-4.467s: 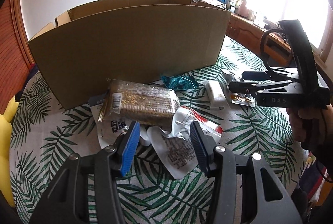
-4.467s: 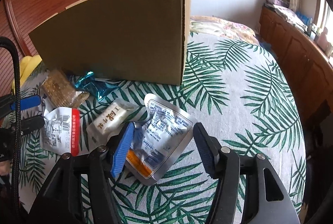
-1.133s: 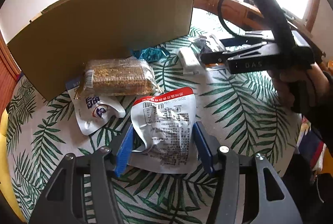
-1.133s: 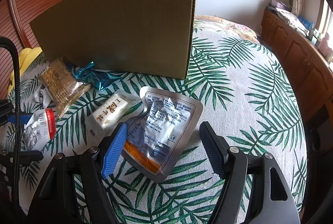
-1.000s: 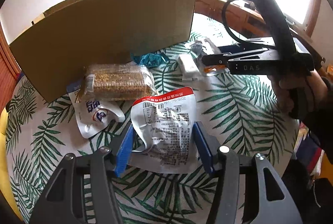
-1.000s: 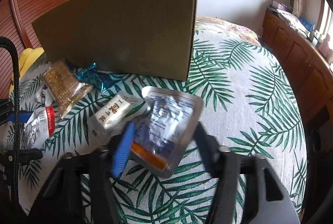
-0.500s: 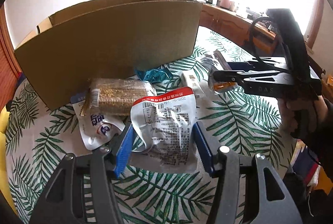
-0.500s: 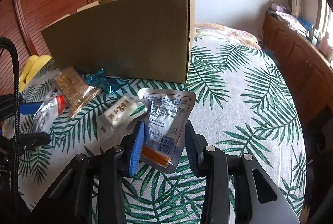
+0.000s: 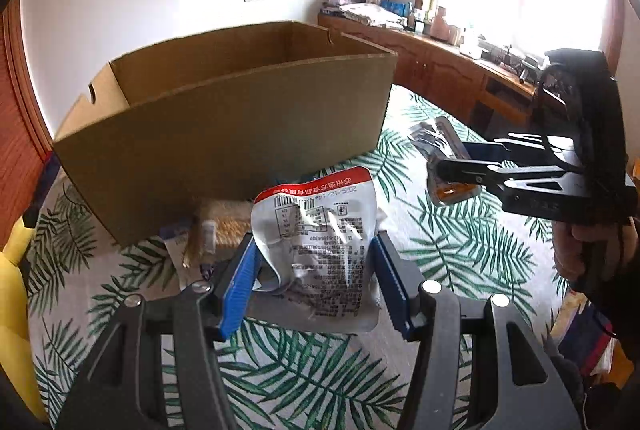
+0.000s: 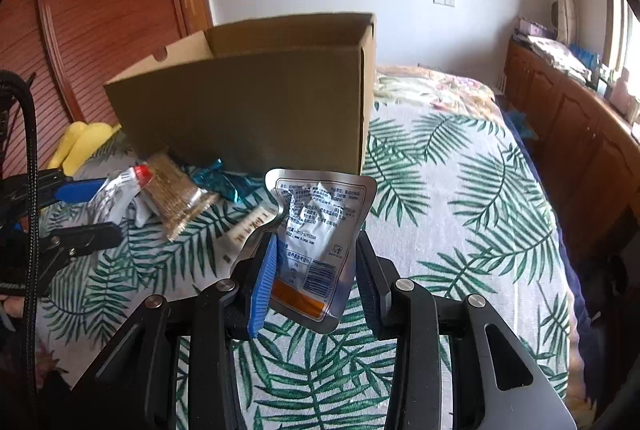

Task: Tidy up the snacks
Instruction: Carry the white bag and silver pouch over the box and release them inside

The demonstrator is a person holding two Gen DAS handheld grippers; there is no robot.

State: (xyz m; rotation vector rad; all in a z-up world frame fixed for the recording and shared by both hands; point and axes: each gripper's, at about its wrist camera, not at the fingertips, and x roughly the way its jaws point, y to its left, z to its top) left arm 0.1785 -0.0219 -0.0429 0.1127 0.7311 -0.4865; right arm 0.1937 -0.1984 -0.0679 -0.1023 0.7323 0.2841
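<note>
Both claws tilt down over the palm-leaf bedspread [image 10: 460, 198]: left claw [image 9: 316, 280] clamped on a red-topped pouch [image 9: 320, 230], right claw [image 10: 314, 270] just squeezed onto a silver pouch [image 10: 318, 230], cardboard box [image 9: 224, 126] behind.

A: Any print I can read here?

B: A little. The silver pouch with the red top [image 9: 320, 230] carries a barcode and blocks of small Chinese print (upside down to the left camera), with white characters on the red band and a date that looks like 2025/12/14.

A: And the other one?

B: The silver pouch with the orange band [image 10: 320, 230] shows a barcode, a small bin symbol and fine print too small to read. The wrapped bar [image 10: 250, 226] beside it has blurred characters.
</note>
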